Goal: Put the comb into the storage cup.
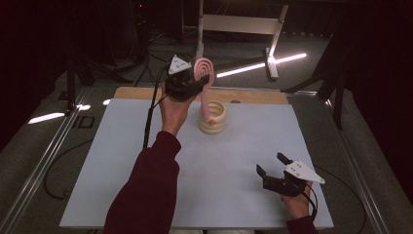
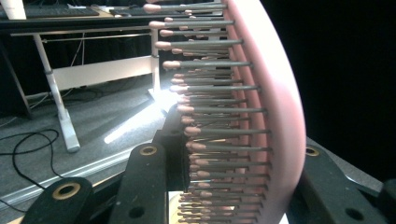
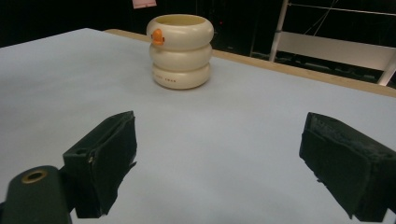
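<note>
Left claw (image 1: 207, 80) clamped on the head of a pink brush (image 1: 203, 68), held above the cream holder (image 1: 213, 117) on the worktop (image 1: 146, 161); handle dips into it. Brush looks light and stiff; head grip suits. Right claw (image 1: 272, 163) wide open, empty.
</note>
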`<state>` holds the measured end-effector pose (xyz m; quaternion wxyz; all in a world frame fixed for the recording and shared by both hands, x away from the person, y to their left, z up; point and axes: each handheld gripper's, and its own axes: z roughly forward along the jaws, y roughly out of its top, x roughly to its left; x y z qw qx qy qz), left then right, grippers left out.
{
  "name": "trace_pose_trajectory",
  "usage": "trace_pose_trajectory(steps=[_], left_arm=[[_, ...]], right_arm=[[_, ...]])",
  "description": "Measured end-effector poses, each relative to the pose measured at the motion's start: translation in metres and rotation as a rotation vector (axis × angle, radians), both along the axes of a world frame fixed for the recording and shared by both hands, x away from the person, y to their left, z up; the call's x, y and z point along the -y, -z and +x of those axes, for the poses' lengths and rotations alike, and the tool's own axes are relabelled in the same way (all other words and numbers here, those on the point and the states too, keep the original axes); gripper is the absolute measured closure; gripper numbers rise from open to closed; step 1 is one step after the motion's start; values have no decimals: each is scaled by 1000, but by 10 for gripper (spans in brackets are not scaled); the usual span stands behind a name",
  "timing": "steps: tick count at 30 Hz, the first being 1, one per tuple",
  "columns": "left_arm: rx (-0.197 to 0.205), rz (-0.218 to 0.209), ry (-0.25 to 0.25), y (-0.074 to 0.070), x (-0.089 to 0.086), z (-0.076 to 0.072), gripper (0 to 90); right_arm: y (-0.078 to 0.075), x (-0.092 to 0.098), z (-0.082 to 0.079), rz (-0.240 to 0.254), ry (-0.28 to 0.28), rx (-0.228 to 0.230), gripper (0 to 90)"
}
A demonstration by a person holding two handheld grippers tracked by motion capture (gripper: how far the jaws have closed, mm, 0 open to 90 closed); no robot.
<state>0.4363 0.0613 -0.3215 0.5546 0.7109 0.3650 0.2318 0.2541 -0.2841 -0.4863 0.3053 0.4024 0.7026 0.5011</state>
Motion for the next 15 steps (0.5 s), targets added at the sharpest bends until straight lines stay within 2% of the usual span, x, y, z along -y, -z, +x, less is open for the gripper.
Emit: trace_pose_trajectory(steps=[15], left_arm=[[5,-7,-15,6,5,5,638]], right_arm=[[1,-1,0,0,-6,-2,109]])
